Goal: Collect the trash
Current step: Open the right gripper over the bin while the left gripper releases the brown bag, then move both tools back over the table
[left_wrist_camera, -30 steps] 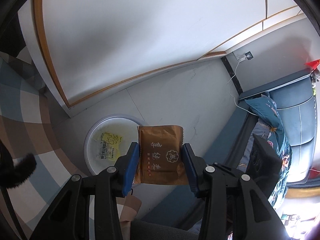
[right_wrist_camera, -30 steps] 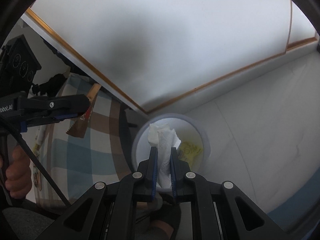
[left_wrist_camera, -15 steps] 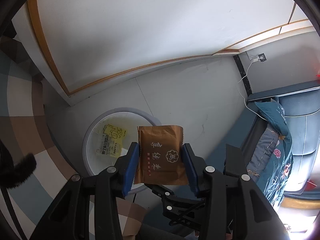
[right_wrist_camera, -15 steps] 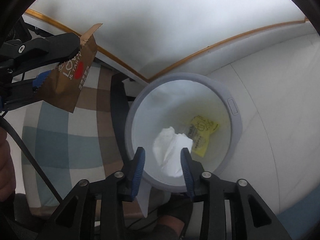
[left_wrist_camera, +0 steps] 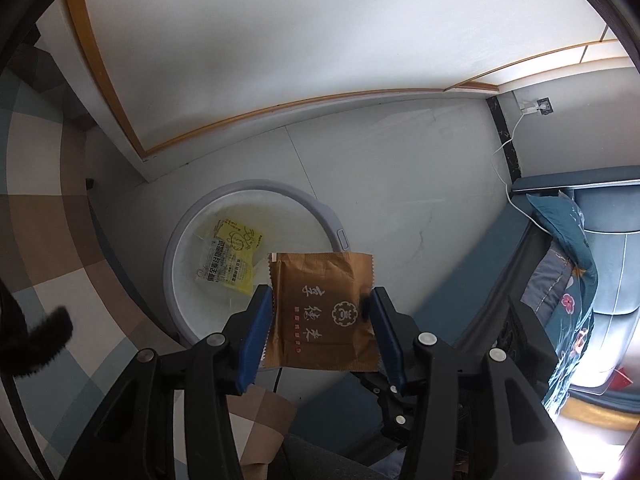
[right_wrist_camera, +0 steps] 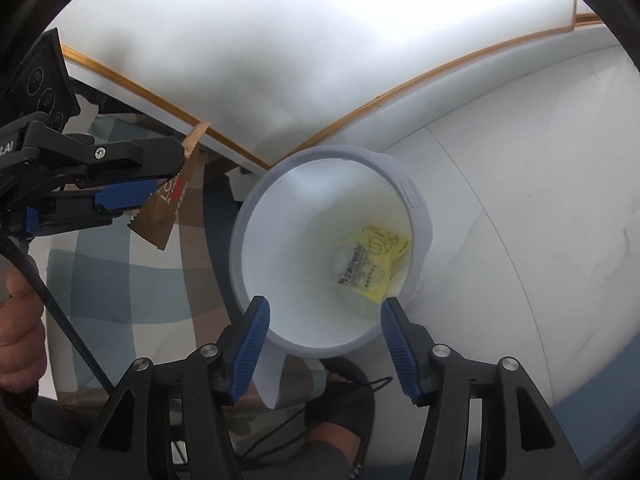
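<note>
Shows the left gripper [left_wrist_camera: 320, 305] clamped edgewise on the brown packet [left_wrist_camera: 324, 314], with a blue pad [left_wrist_camera: 256, 332] touching each side edge. Notes that its jaws have just been opening slightly, the packet between them and not yet dropped. Holds the packet flat, printed face to the camera, and short of the bin [left_wrist_camera: 335, 220], near its rim on the side toward the gripper; seen from the right wrist, hangs over the checked cloth [right_wrist_camera: 120, 280] rather than over the mouth. Suggests a grip by the edges so that a small parting of the pads lets the packet fall freely.

Shows the right gripper [right_wrist_camera: 325, 316] with jaws apart and nothing between them; notes that they have just been opening. Points steeply down into the bin, pads framing its near rim, probably to release straight into the mouth.

Places the bin on the floor [left_wrist_camera: 380, 180], close against the edge of the checked cloth. Contains a yellow packet [right_wrist_camera: 376, 260] lying on the bottom.

Judges the next step to be carrying the brown packet over the rim before letting go; risks a drop onto the cloth otherwise.
</note>
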Tool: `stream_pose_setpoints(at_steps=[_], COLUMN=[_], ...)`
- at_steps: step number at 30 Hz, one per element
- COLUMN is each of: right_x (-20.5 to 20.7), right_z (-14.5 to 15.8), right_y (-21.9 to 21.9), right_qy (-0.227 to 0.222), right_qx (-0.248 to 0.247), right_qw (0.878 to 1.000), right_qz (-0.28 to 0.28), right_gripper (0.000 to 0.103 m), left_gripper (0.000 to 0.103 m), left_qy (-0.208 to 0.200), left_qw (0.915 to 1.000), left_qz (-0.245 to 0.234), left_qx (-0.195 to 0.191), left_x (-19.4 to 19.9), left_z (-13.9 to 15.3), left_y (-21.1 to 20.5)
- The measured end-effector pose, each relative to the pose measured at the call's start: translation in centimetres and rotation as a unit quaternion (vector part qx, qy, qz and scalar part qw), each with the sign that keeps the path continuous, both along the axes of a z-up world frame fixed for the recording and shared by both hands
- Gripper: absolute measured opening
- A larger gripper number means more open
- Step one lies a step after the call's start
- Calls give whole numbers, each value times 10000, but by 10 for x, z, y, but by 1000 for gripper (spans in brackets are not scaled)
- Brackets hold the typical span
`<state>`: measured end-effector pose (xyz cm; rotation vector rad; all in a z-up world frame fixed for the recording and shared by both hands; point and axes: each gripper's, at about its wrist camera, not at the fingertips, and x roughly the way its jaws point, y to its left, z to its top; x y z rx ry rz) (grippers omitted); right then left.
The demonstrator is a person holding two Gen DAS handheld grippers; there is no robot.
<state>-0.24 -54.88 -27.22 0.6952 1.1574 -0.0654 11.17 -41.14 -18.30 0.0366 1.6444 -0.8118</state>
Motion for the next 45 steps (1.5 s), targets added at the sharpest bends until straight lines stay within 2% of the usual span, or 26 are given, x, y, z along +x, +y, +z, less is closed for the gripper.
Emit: stream_pose_setpoints(at_steps=[2,6,10,14,22,25,31,34,38,43,45], right_x=[-6,-17,-25,-28,-28,-33,-37,-39,-45,-52,-53], right_z=[4,12,20,30,56,76,108,130,162,211,230], right_y=[-6,-12,-16,-12,-1,3,14,24,34,47,57], right_qy=[-19,-53,-89,-237,-536,-794,-1049,-1218,-1492,-2011,-2207], right_qx=[27,-31,-32,-17,-15,-207,-261,-573,-899,-1176,-1320], right_qw=[9999,9993,9982,9974,9945,9917,9890,9871,9818,9702,9649], right_qz=[-166,-380,-587,-687,-900,-994,-1007,-865,-756,-659,-536], right_gripper=[62,64,67,69,75,77,79,79,79,82,84], left_gripper=[45,58,60,69,70,70,70,70,78,80,82], left_qy=[18,-120,-235,-603,-1276,-1557,-1991,-2315,-2954,-3358,-3589], left_qw=[10000,9997,9993,9974,9906,9863,9789,9717,9524,9353,9243], left_qz=[43,45,178,164,65,116,172,303,664,1112,1294], left_qx=[62,208,244,370,495,530,437,366,348,92,68], left_x=[0,-1,-1,-5,-15,-18,-23,-27,-35,-47,-51], left_z=[0,3,11,24,52,63,92,112,140,174,186], left_y=[1,4,13,22,40,50,73,88,112,149,165])
